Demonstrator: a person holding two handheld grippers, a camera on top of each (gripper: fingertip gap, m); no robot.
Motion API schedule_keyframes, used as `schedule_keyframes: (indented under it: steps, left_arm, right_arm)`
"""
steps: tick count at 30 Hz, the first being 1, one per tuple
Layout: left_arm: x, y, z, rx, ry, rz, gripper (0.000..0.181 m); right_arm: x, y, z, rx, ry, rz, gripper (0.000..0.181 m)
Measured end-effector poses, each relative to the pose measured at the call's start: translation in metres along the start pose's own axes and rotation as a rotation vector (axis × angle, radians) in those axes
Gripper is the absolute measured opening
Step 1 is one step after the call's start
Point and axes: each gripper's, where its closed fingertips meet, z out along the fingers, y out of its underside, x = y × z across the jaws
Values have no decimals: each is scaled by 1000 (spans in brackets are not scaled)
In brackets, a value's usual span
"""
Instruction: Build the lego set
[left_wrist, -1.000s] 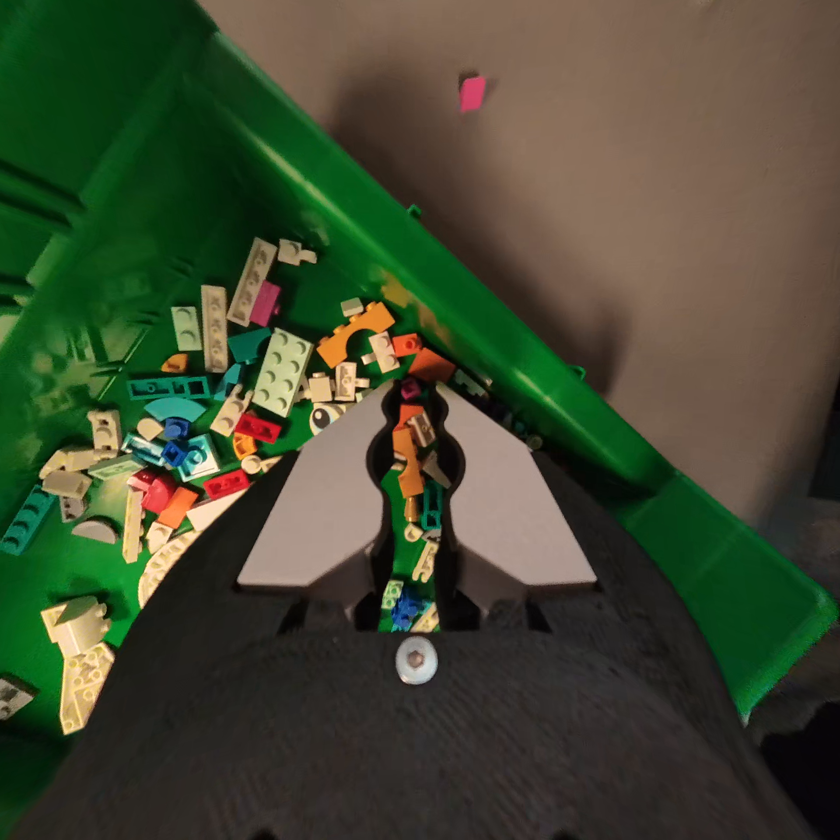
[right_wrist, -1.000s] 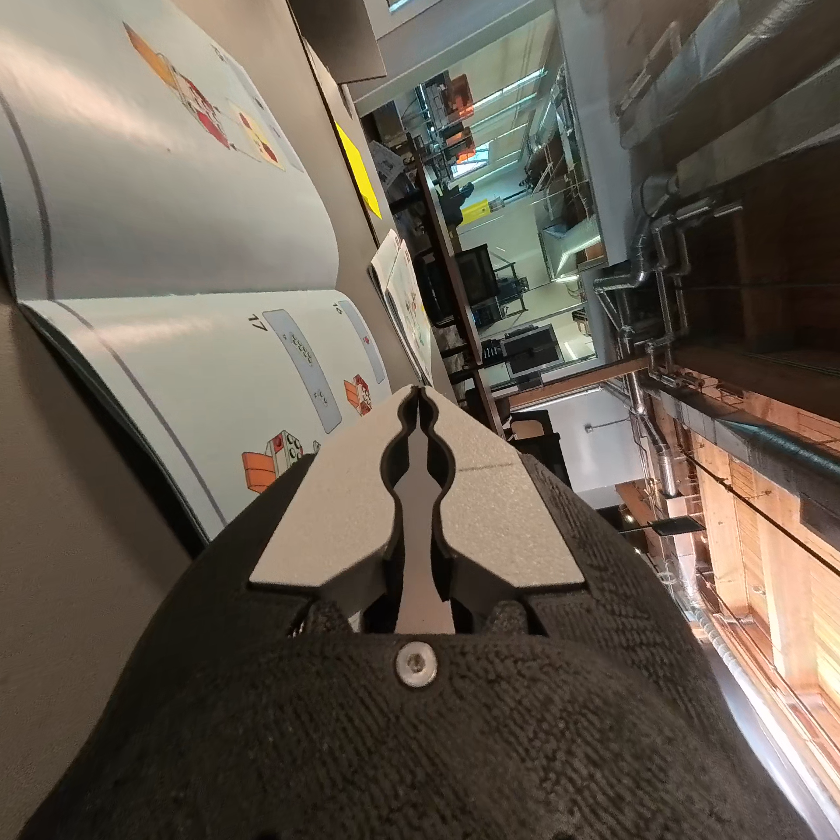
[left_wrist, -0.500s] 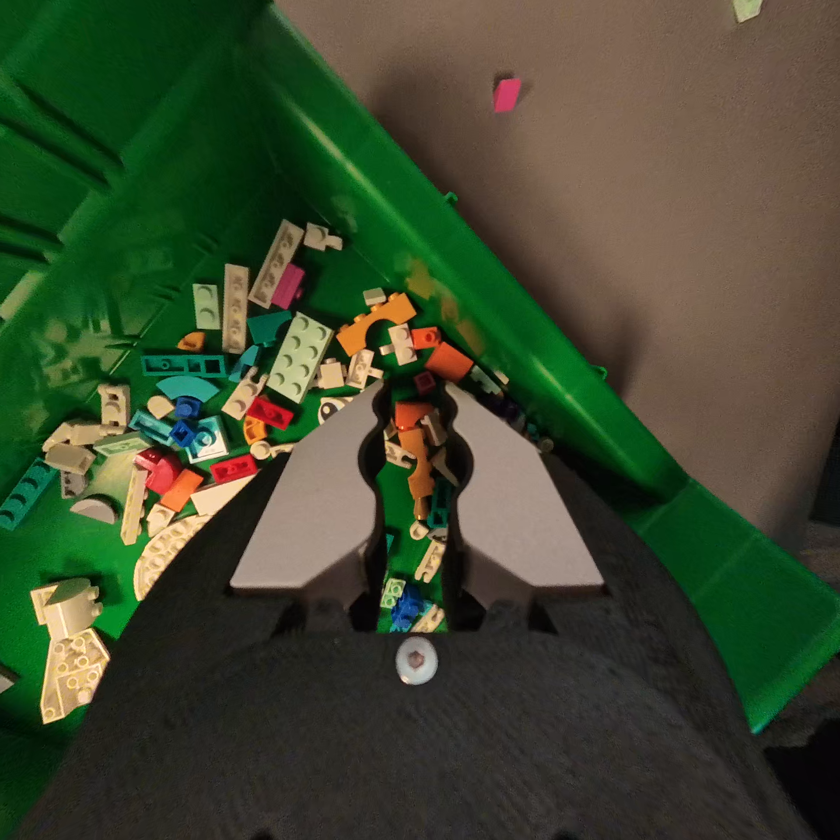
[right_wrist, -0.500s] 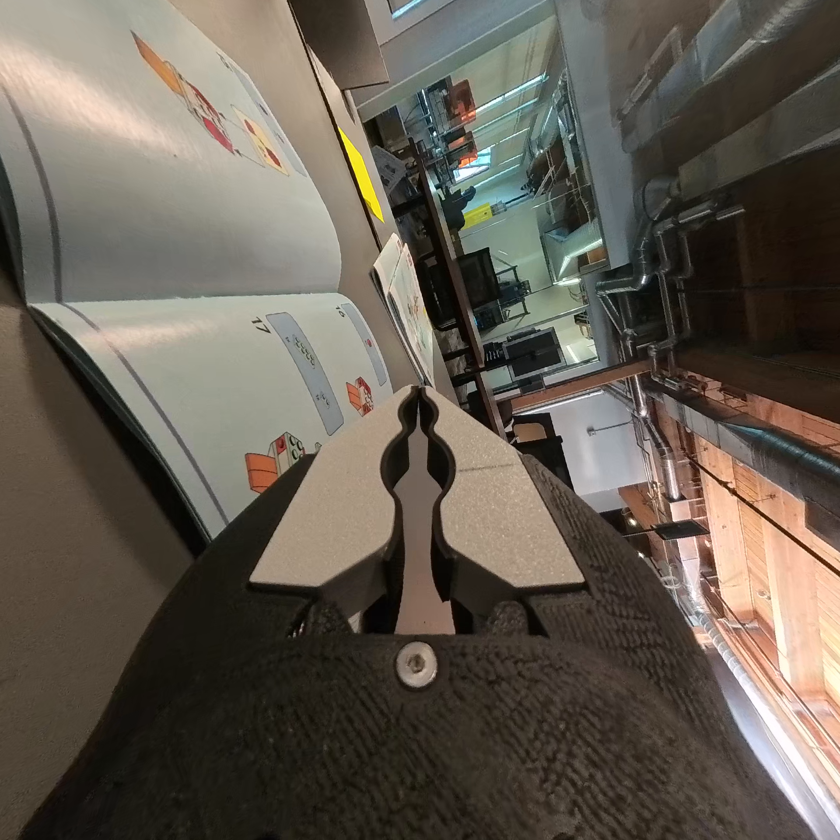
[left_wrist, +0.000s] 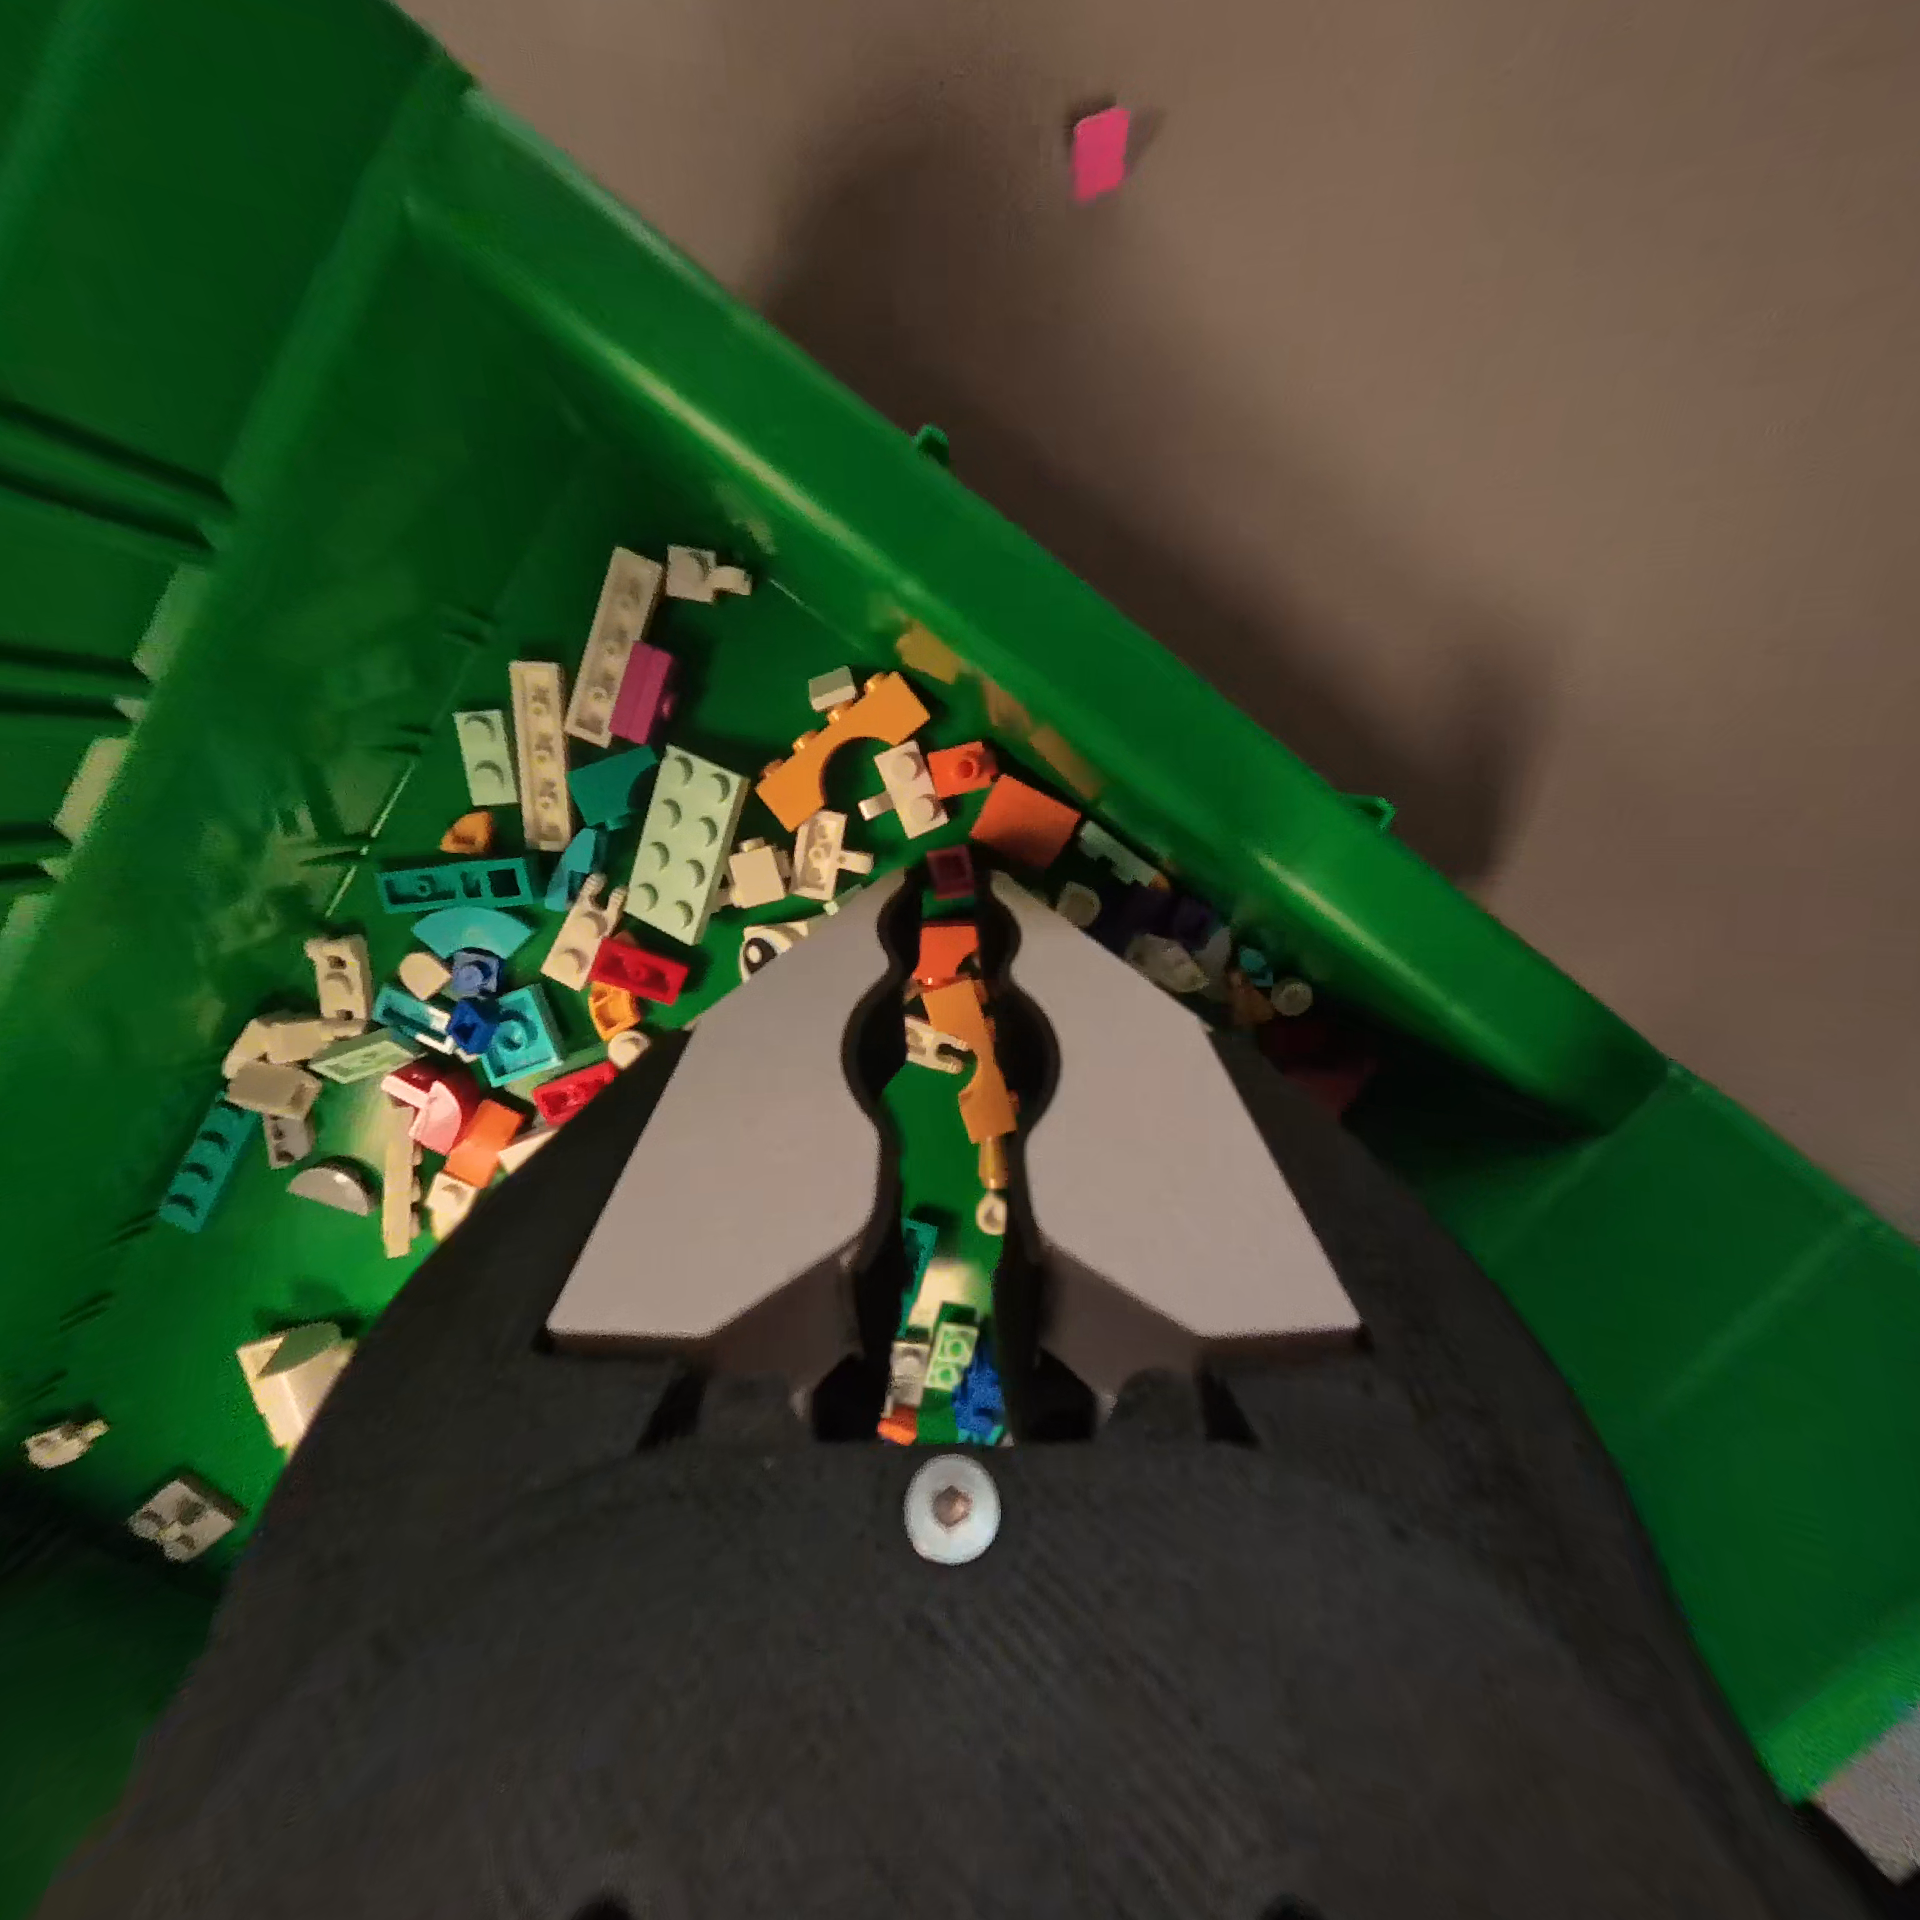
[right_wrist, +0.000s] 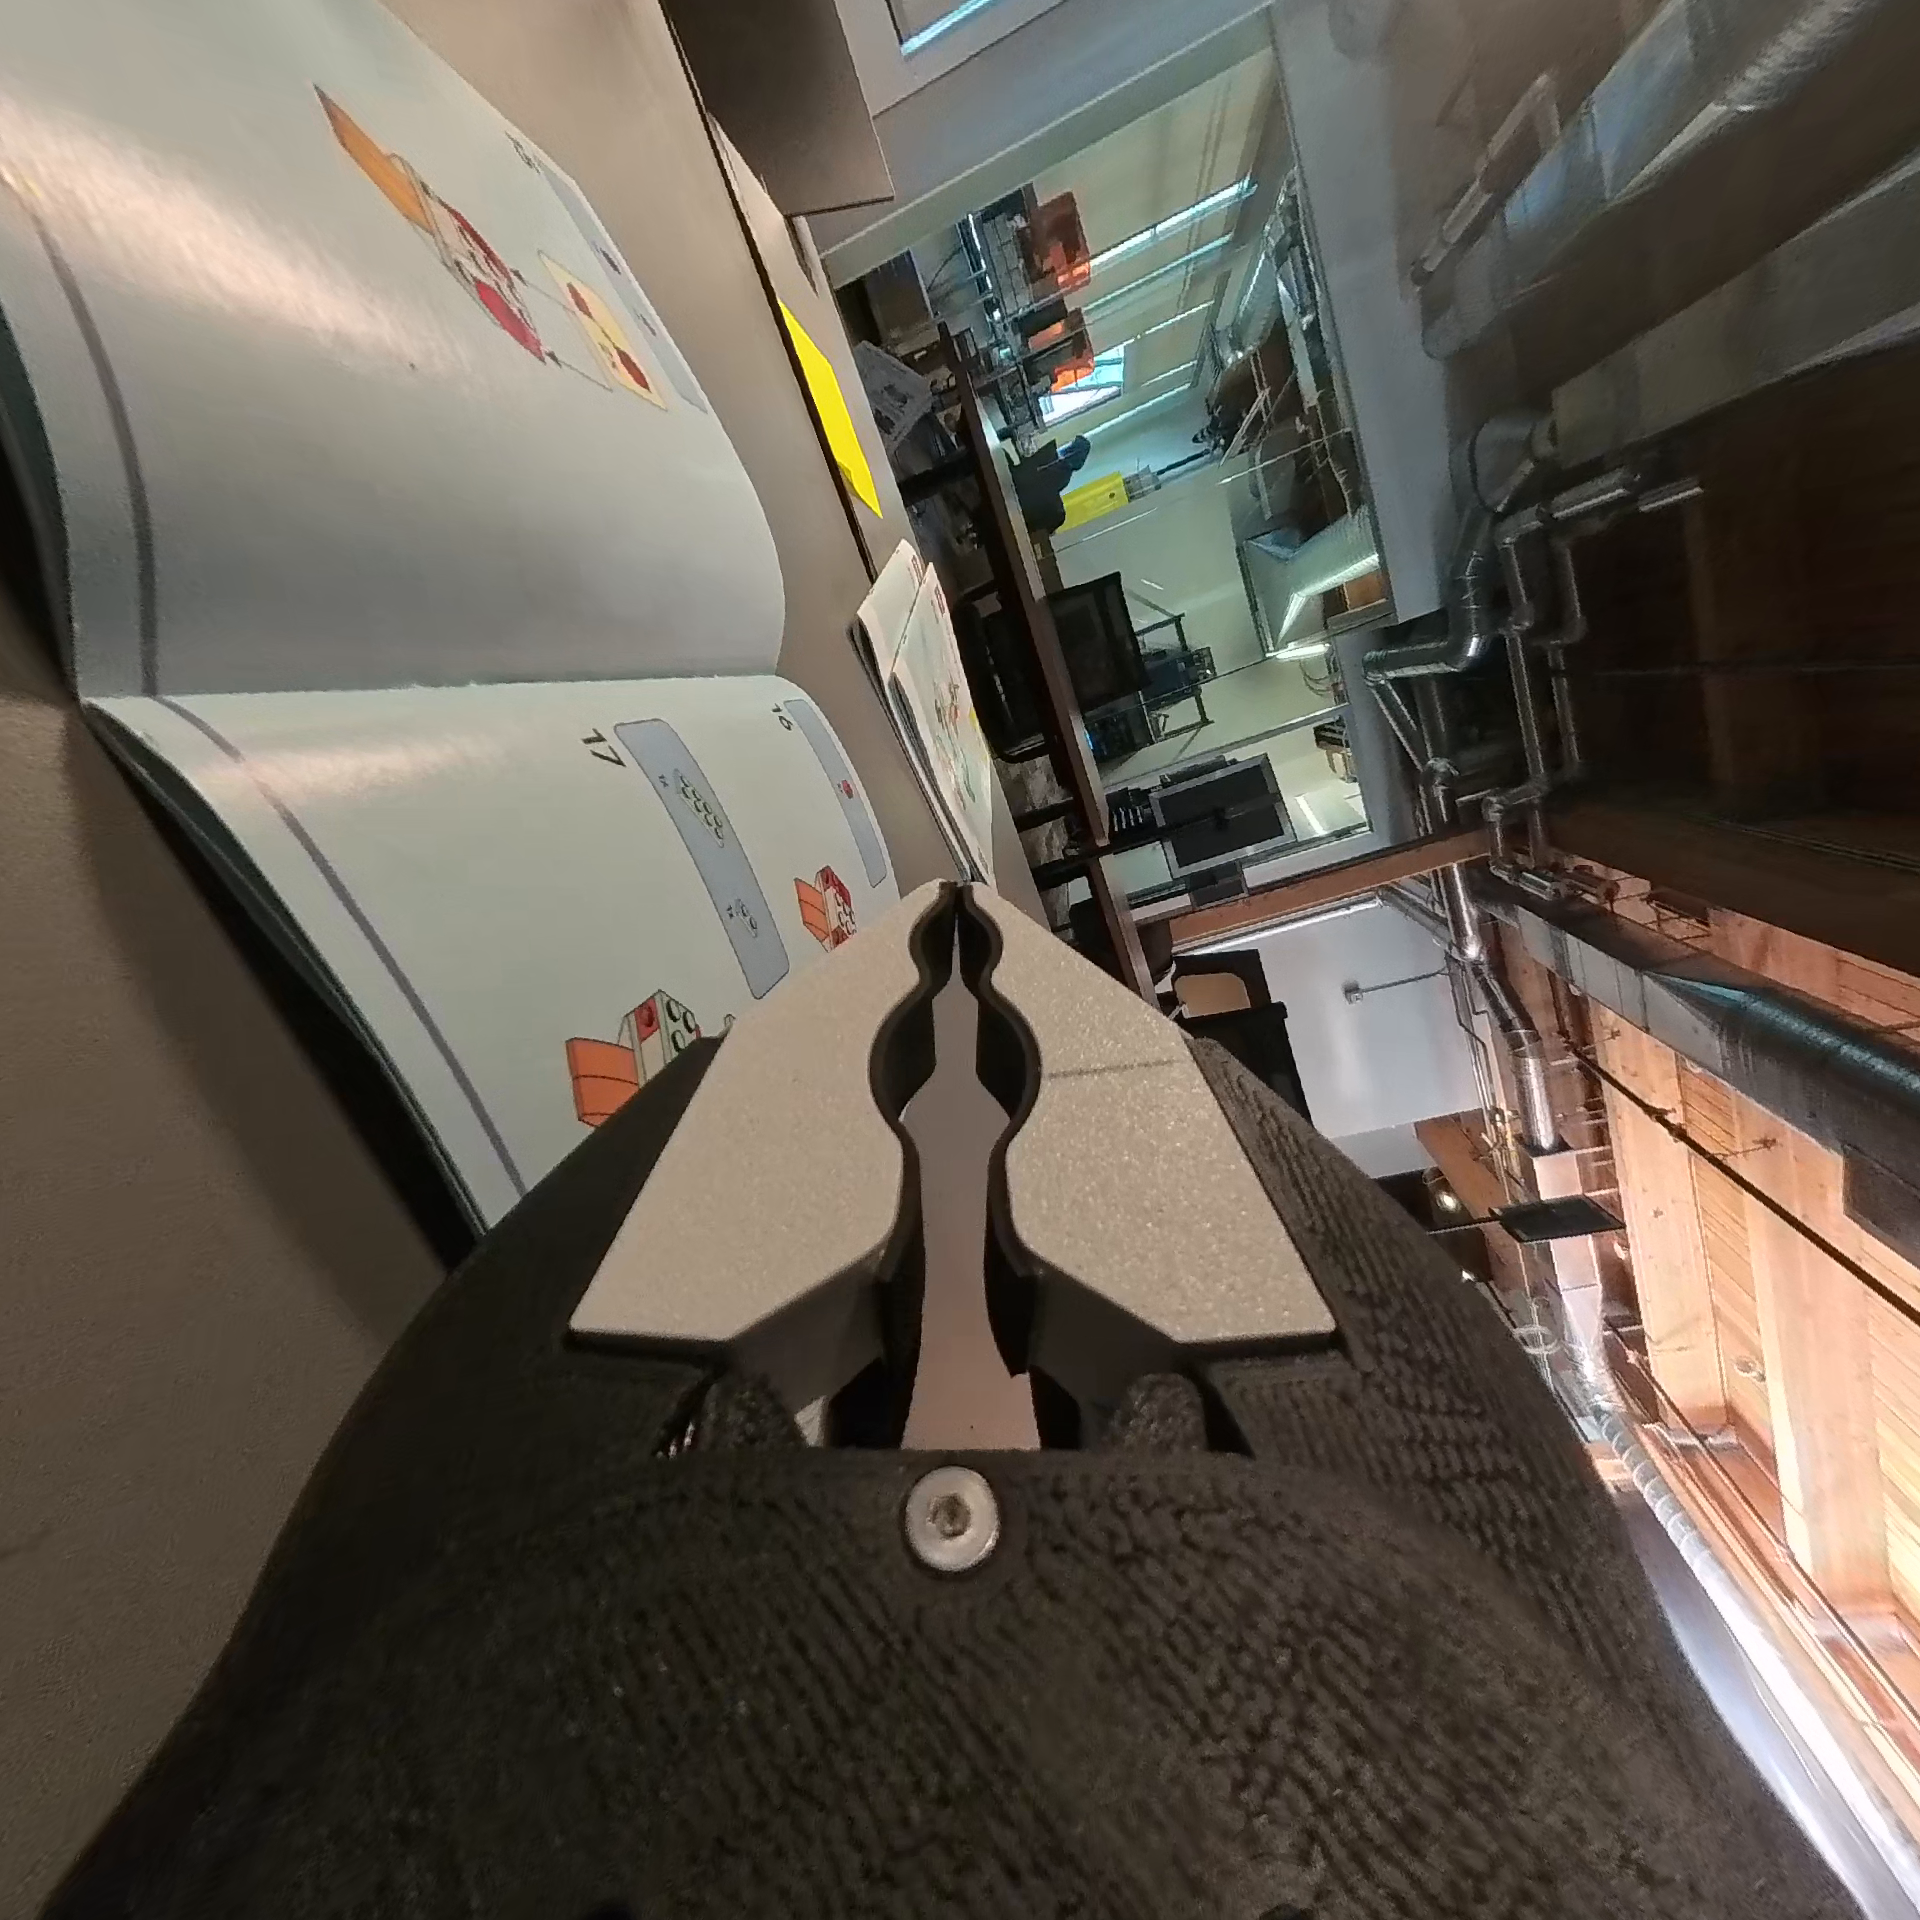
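My left gripper (left_wrist: 948, 885) hangs over a green bin (left_wrist: 935, 540) of loose lego pieces, its jaws a narrow gap apart and empty. A small dark red brick (left_wrist: 948, 871) lies between the fingertips, and orange pieces (left_wrist: 951, 956) show in the gap below. An orange arch (left_wrist: 842, 743) and a pale green plate (left_wrist: 686, 842) lie just beyond the tips. My right gripper (right_wrist: 961, 891) is shut and empty, turned on its side next to the open instruction booklet (right_wrist: 416, 520).
A pink piece (left_wrist: 1099, 151) lies on the grey table outside the bin. The bin's wall runs diagonally close to the right of the left fingers. A second booklet (right_wrist: 935, 707) and a yellow sheet (right_wrist: 826, 405) lie farther along the table. The pale green plate (left_wrist: 686, 842) is about 4 cm from my left fingertips and 30 cm from my right.
The left gripper has moved forward over the pile and its jaws have narrowed, with the dark red brick now between the tips. The right gripper has barely moved.
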Motion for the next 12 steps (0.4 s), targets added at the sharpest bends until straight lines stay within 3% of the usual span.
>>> schedule_keyframes:
  steps: [7, 12]
  left_arm:
    - [-3, 2, -1, 2, -20, 23, 7]
    - [-18, 3, -19, -4, -176, 6, 7]
  right_arm:
    - [2, -1, -1, 7, 7, 11, 0]
    - [5, -2, -2, 23, 17, 43, 0]
